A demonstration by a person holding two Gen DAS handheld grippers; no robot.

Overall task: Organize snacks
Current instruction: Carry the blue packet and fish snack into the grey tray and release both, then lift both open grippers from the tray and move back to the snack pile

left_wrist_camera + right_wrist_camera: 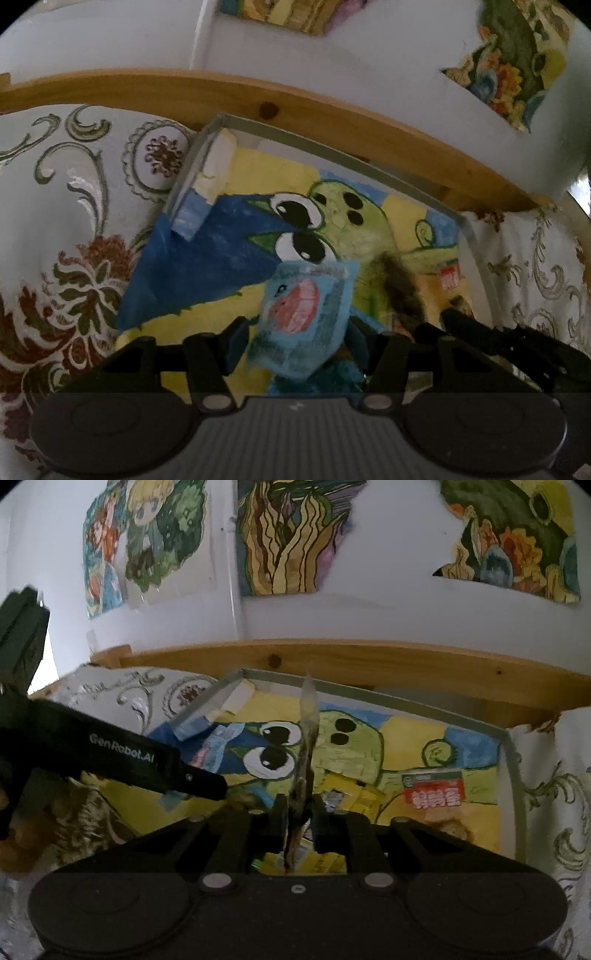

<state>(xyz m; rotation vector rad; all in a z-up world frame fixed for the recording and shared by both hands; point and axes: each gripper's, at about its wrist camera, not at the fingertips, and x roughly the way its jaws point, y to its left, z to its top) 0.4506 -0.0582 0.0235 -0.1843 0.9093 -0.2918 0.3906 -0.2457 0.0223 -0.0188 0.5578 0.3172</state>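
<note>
Left tongs (295, 343) stand part open around a light-blue snack packet (306, 314), holding it above the clear tray (332, 147) with the frog drawing, presumably for dropping in. Right tongs (299, 812), nearly closed, pinch a thin foil packet (306, 731) edge-on over the same tray (513, 760), beside a red-labelled packet (432, 794) already lying inside.

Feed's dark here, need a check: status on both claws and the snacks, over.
Left claw shut on blue packet. Right claw shut on thin packet, edge-on. Both over clear tray; red-labelled packet inside. Nothing blocking.
</note>
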